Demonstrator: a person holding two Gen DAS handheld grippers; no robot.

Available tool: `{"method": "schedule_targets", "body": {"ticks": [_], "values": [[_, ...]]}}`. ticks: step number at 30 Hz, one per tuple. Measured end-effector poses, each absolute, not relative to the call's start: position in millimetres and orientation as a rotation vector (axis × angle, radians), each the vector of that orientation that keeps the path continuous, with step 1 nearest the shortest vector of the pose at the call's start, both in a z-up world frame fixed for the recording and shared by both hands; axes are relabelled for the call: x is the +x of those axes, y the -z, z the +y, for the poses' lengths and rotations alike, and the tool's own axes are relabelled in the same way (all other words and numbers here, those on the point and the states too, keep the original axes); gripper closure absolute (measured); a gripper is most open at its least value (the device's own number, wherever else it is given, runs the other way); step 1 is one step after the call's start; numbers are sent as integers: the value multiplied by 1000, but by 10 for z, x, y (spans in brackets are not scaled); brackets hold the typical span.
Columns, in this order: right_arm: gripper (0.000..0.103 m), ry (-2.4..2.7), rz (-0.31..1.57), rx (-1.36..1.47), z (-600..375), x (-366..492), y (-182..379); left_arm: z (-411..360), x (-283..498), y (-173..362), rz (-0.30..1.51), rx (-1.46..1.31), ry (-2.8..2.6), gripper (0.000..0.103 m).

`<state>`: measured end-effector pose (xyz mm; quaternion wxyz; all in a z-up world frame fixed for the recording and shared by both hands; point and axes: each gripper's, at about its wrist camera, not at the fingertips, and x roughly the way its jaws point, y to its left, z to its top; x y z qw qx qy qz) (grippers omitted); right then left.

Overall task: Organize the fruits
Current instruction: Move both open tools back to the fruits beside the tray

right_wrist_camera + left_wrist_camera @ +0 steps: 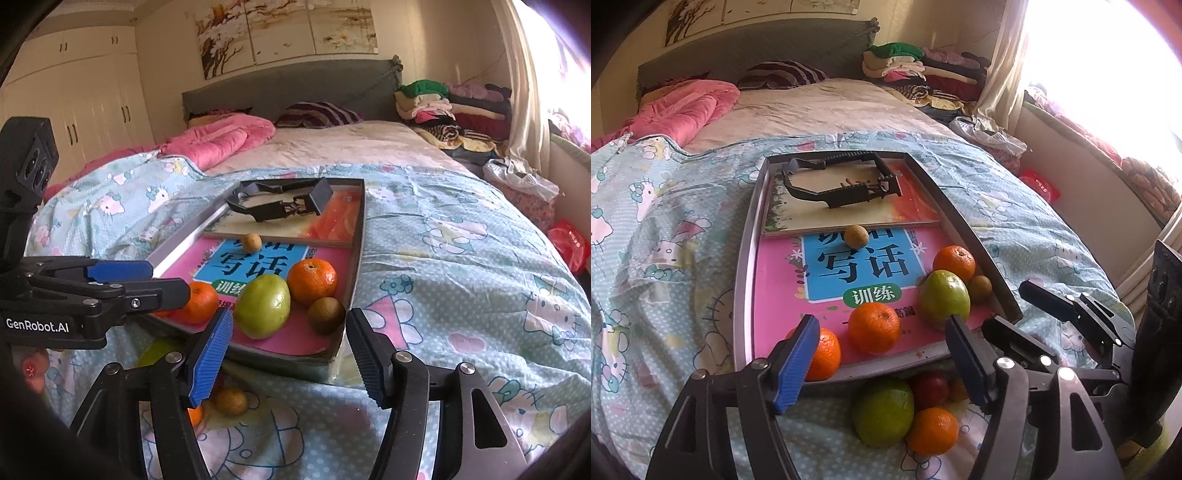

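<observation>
Though shallow, tray (744, 258) of oranges (873, 326).

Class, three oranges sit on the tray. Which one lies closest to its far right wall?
The orange behind the green fruit; the other two sit along the tray's near edge.

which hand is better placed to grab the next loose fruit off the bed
Left, probably: the left tool stands open directly above the loose green fruit and orange lying before the tray. The right tool faces the tray's corner.
</observation>
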<state>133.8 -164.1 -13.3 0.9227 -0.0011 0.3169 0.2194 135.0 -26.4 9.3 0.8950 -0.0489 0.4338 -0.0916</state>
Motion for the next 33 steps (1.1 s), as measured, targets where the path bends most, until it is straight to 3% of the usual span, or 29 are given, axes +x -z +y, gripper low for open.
{"method": "schedule_targets", "body": {"ticks": [9, 33], "values": [[30, -450, 629, -1, -1613, 1275, 93, -211, 1275, -125, 889, -101, 157, 16], [29, -415, 594, -22, -1615, 1054, 22, -67, 1045, -111, 896, -93, 153, 15]]}}
